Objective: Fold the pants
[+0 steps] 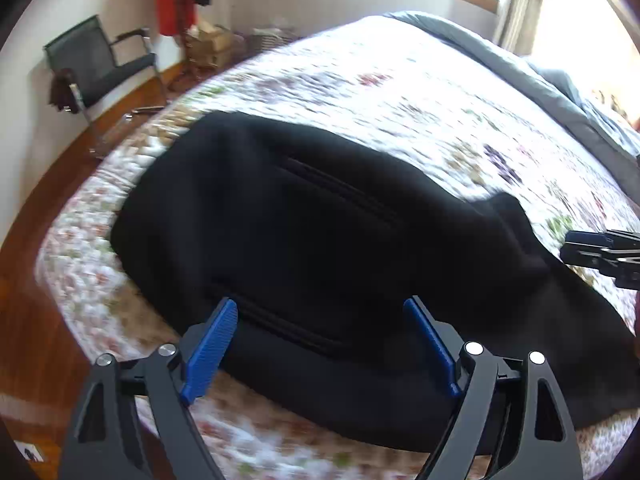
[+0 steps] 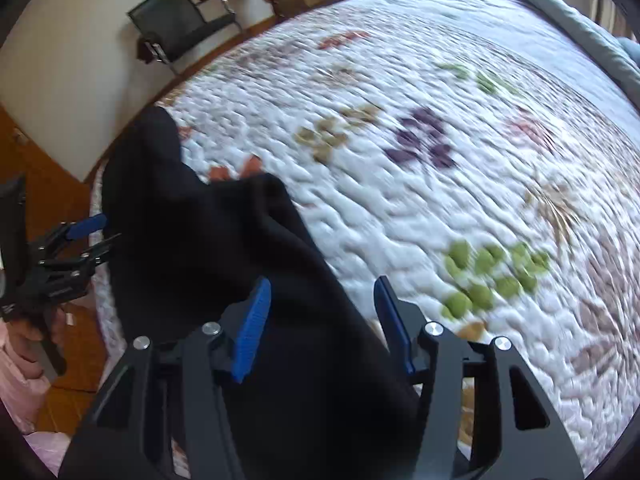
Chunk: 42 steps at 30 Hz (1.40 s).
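sunlit bedroom: black pants (image 1: 320,248) lay limp near the bed (image 1: 400,92) edge, soft, likely light; left gripper (image 1: 320,320) and right gripper (image 2: 322,300) hovered wide-jawed, best pinching hems.

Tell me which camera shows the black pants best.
The left wrist view: the black pants lie almost whole on the quilt, pocket seams visible. The right wrist view catches only one bunched edge, partly behind its own claw.

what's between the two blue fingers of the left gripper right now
Black pants fabric on the floral quilt fills the gap of the open left gripper, ungripped, in the left wrist view.
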Available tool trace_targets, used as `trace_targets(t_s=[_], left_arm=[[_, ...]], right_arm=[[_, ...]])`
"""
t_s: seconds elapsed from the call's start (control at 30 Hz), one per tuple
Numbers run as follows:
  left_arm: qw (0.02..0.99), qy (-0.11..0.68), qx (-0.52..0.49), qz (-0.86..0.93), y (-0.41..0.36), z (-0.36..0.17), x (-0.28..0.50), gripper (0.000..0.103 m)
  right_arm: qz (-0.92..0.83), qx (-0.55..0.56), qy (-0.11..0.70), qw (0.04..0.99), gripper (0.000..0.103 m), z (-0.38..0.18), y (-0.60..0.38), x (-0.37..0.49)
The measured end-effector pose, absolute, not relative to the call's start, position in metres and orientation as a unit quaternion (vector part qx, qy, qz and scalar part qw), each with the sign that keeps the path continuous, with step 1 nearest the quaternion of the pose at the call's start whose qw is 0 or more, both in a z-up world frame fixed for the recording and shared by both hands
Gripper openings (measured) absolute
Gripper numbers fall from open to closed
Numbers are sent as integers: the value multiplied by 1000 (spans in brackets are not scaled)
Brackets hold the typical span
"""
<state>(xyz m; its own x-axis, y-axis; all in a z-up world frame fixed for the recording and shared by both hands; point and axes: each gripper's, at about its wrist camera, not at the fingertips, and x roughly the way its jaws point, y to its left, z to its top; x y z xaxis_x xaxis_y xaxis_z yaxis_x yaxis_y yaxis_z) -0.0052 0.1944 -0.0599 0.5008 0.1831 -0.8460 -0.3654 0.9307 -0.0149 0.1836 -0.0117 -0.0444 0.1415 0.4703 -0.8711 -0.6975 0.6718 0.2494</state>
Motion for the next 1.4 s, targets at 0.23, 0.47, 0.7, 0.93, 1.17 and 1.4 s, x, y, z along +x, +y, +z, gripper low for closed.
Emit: trace_targets(t_s=[0.23,0.47,0.7,0.93,1.17,1.4], left_arm=[[839,493,-107,202,229,-79,-3,87],[828,492,-193,188,250,-92,-19,92],[822,471,-255,193,283,-77,-47,87],[805,477,-310,168,296,-88,-31,54],[808,466,-320,168,298,-83,-31,37],[808,476,-288,192,292,-91,-28,37]], right_arm=[[424,-103,559,705,8,-66,58,203],[374,-62,581,720,3,-81,55,221],[362,-38,548,754,23,-57,29,197],[344,2,539,768,27,-42,-39,137],[334,-5,536,776,29,-41,-75,83],[247,28,582,774,31,-76,-142,57]])
